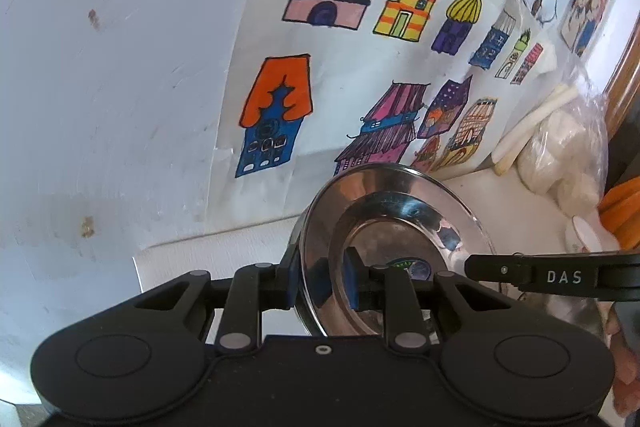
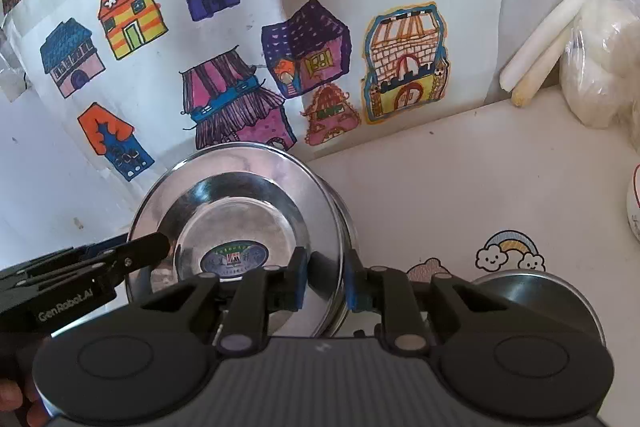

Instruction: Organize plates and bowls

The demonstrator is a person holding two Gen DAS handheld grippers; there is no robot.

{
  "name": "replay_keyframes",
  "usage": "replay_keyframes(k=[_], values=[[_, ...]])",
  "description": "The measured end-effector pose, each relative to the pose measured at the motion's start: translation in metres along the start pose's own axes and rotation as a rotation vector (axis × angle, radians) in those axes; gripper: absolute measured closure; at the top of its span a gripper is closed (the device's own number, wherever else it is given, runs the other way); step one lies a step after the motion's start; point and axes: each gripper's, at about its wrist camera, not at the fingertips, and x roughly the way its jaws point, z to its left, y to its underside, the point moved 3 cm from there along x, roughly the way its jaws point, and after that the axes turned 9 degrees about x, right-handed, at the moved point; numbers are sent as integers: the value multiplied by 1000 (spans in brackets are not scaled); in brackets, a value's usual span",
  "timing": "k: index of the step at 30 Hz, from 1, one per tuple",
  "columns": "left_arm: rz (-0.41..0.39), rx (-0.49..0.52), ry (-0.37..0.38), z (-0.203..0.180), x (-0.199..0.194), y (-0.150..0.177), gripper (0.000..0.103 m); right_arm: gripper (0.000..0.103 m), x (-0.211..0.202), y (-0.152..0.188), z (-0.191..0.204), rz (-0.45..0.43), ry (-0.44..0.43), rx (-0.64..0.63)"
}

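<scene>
**Both grippers on one steel plate**

Left gripper (image 1: 322, 287) jaws are clamped on the plate's (image 1: 400, 203) left rim, right gripper (image 2: 324, 283) jaws grasping its right rim. The plate sits on the counter (image 2: 480, 179), right in front of the house drawing (image 2: 256, 27). Another steel dish (image 2: 532, 291) is just right of the plate.

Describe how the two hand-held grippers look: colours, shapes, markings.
The left hand-held gripper and the right hand-held gripper are matte black, with two round discs on the body, linkage bars with silver pivot pins, and blue finger pads. The right's body is ribbed grey. Side markings read "DAS" and "GenRobot.AI". No cables show.
</scene>
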Motion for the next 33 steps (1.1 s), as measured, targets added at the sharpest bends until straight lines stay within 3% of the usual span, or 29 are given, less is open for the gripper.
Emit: replay_keyframes(k=[6,13,16,25,27,33], values=[[2,41,-28,-2,3,-1,72,82,0,4,2,-2,9,-24],[4,17,-18,1,2,1,71,82,-4,8,3,-44,21,-59],[2,-4,-8,1,-4,4,59,76,-13,8,-3,-88,21,-55],[-80,30,19,-26,-28,6,15,32,-59,5,-45,-192,-44,46],[-103,25,30,-33,-33,5,2,14,-72,5,-56,-226,-42,67],[-106,33,57,-61,-40,5,1,0,-107,16,-82,-295,-15,119]])
